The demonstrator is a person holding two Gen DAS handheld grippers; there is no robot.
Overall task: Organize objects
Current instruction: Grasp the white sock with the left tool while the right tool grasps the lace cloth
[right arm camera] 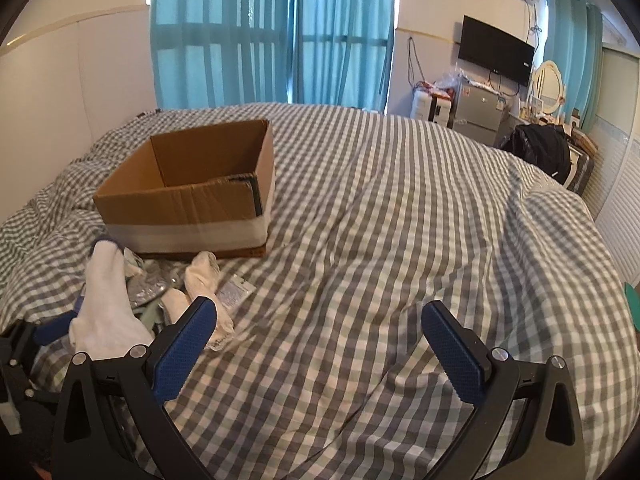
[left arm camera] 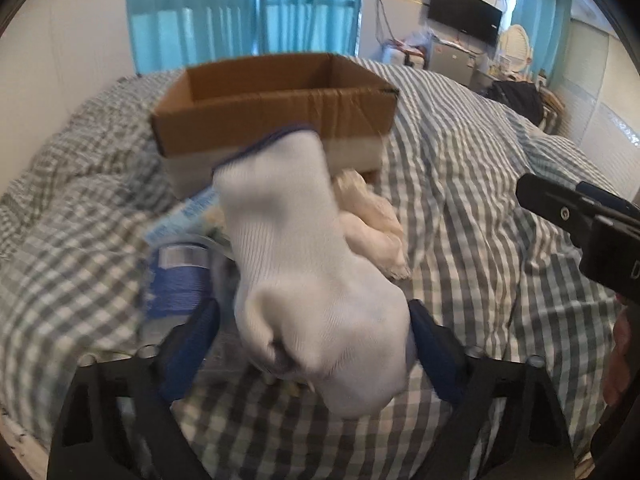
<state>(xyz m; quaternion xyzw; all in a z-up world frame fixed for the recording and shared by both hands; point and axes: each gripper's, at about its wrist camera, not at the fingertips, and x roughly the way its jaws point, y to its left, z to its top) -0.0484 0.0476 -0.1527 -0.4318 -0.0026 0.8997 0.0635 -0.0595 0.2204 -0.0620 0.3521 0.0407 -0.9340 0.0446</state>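
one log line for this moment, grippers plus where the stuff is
left gripper: shut on white sock, lifted | right gripper: open, holding nothing | cardboard box: open, on bed | other socks: beside box

teal curtains (right arm camera: 272, 32), wall tv (right arm camera: 496, 54), oval mirror (right arm camera: 548, 86), checked bedcover (right arm camera: 400, 220)

White ribbed sock (left arm camera: 304, 264) with a dark blue cuff in my left gripper (left arm camera: 314, 328), my blue textured pads (right arm camera: 182, 354) on black frames, brown cardboard box (right arm camera: 188, 192) banded white below, grey-and-white checked bed cover (right arm camera: 380, 240), cream socks (right arm camera: 204, 280), turquoise curtains (right arm camera: 272, 32).
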